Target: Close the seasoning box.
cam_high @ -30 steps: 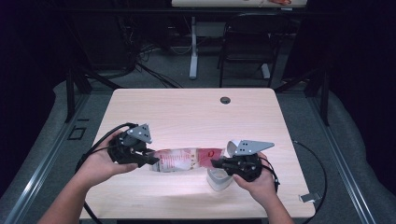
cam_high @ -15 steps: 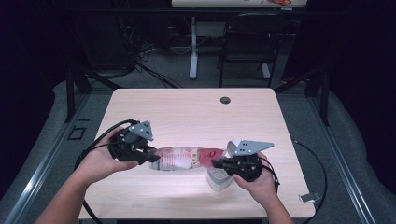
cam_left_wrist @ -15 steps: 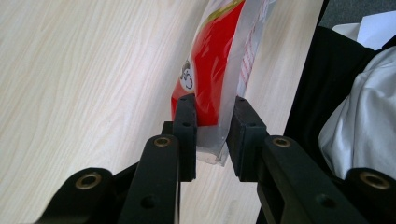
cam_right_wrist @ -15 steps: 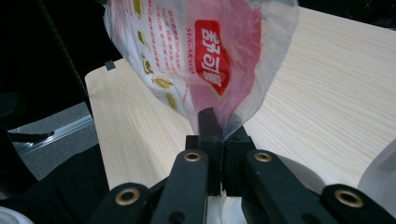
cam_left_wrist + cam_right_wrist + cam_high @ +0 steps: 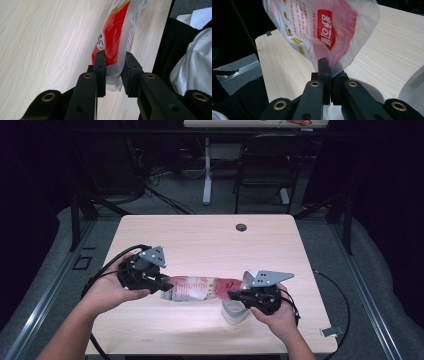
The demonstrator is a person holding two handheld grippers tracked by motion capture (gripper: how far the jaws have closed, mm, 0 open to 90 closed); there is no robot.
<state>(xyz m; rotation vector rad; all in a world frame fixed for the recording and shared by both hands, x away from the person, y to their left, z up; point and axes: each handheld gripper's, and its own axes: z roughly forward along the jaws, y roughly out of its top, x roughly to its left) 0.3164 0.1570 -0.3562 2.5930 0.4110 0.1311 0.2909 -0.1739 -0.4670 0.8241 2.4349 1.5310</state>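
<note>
From the high view I see the red-and-white bag (image 5: 200, 289) stretched between my two grippers, just above the table (image 5: 210, 240), its long axis running from nine o'clock to three o'clock across the near half of the board. My left gripper (image 5: 167, 284) has the nine o'clock end, my right gripper (image 5: 232, 295) the three o'clock end, so neither hand is nearer; each is at its own end. A white container (image 5: 235, 312) sits on the table just under the right gripper, at about six o'clock from the bag's right end. I judge that the coming move turns on this: the bag end in my right jaws hangs close above that container.

In the left gripper view the bag (image 5: 117, 35) runs away from the jaws toward twelve o'clock, slightly leaning to one o'clock. The jaws stand a little apart with the bag's sealed edge between them; the left finger (image 5: 100, 65) touches the film, and I read it as a loose pinch on a puffed corner.

In the right gripper view the bag (image 5: 322, 27) rises toward twelve o'clock from the jaws, ballooning open above them. Here the jaws are pressed together, clamping a thin fold of clear film. The container's white rim (image 5: 412, 87) shows at four o'clock.
</note>
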